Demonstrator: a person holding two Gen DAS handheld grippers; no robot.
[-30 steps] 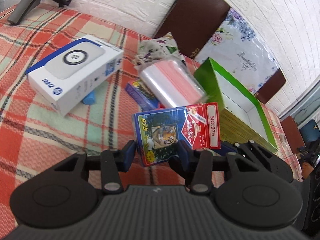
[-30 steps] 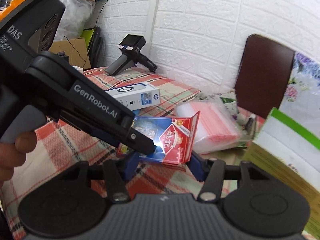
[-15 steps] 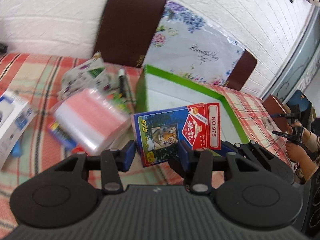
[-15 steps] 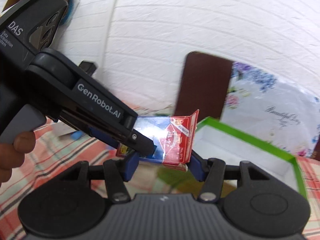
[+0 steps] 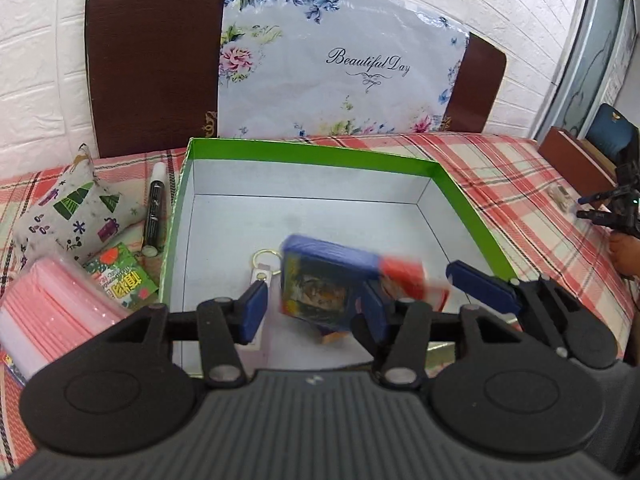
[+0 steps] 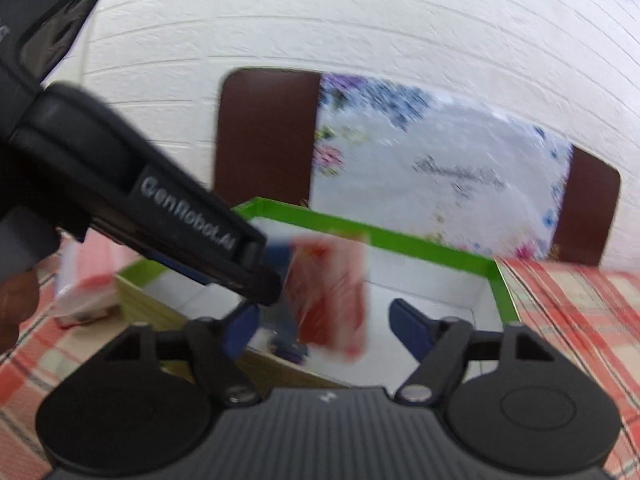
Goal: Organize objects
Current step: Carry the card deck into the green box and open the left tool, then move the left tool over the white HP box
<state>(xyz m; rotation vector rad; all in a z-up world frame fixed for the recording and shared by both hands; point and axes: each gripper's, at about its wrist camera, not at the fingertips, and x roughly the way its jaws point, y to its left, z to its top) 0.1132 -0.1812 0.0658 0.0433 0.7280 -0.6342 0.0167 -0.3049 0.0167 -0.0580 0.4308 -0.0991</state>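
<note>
**Card pack released above the green box**

The card pack [image 5: 340, 280] is seen blurred inside the green-rimmed box [image 5: 312, 151], apparently in free fall, just beside a keyring [image 5: 264, 264] on the box floor. The left gripper [image 5: 310, 304] is spread wide, nothing held. The right gripper [image 6: 320, 326] is likewise parted and empty, with the pack [image 6: 332, 300] between its fingers but not gripped. The pack is judged light, stiff and slick (its wrap looks glossy), so it is best pinched across its broad flat faces. A marker [image 5: 155, 208] is left outside the box.
</note>
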